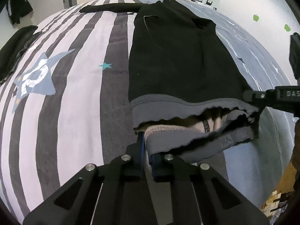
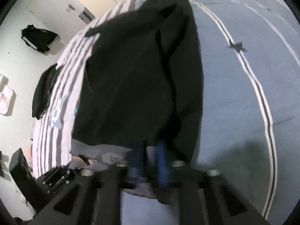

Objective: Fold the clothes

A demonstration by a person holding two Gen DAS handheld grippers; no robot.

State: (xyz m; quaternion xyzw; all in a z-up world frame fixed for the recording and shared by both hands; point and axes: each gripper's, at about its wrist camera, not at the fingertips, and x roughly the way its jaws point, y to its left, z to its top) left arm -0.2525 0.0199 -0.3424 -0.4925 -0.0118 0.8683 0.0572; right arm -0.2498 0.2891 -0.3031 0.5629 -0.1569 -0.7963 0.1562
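My left gripper [image 1: 147, 150] is pinching the near left corner of the gray hem [image 1: 187, 103] of a black top [image 1: 180, 56], and the blue pads [image 1: 142, 146] are pressed on the cloth. The top lies stretched out ahead of my grippers on the bed [image 1: 75, 97], which has a cover with gray and white stripes on my left and plain blue on my right. My right gripper [image 2: 151, 155] is blurry in its own camera, but its blue fingers sit close together with the right corner of the same hem between them. From my left camera I see it reaching in flat from the right side to the hem's corner, with the letters "DAS" [image 1: 291, 93] on it. The hem is lifted a bit and hangs open, so I can look into the top and see its pinkish inside [image 1: 168, 128]. One long black sleeve [image 1: 110, 8] lies out to the left at the far end. More dark clothes [image 1: 15, 45] sit at the bed's left edge.
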